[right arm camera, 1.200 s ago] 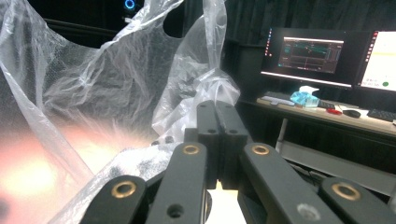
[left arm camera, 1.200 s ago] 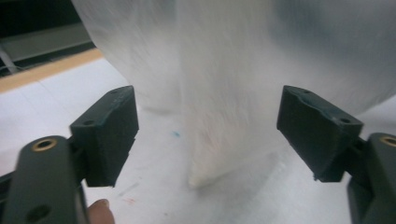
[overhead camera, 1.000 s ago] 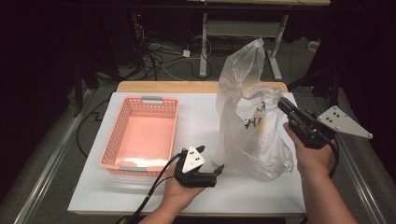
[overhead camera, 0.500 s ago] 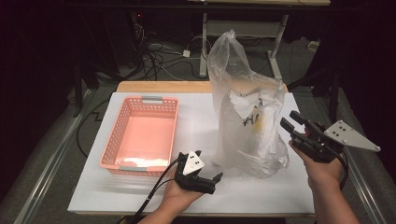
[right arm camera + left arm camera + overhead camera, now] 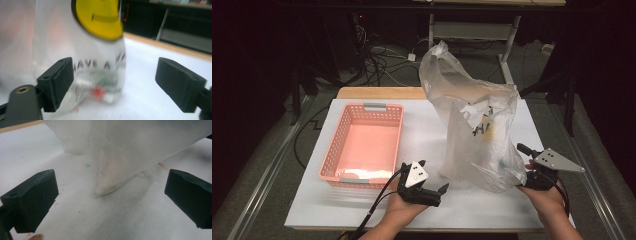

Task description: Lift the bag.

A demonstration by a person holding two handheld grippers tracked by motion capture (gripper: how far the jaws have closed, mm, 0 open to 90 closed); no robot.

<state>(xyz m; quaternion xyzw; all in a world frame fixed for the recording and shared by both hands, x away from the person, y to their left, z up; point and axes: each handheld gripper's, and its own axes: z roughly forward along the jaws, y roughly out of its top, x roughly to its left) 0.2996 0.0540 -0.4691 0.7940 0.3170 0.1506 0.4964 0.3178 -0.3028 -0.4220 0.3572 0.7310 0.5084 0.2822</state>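
Translucent plastic bag (image 5: 472, 135) (yellow smiley print) stands crumpled; both grippers' fingers spread, empty.

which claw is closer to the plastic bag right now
The right claw: its tips sit right at the plastic bag, its lower right edge. The left claw rests open on the white table, a gap short of it.

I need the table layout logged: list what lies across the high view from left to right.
pink basket → left gripper → clear plastic bag → right gripper
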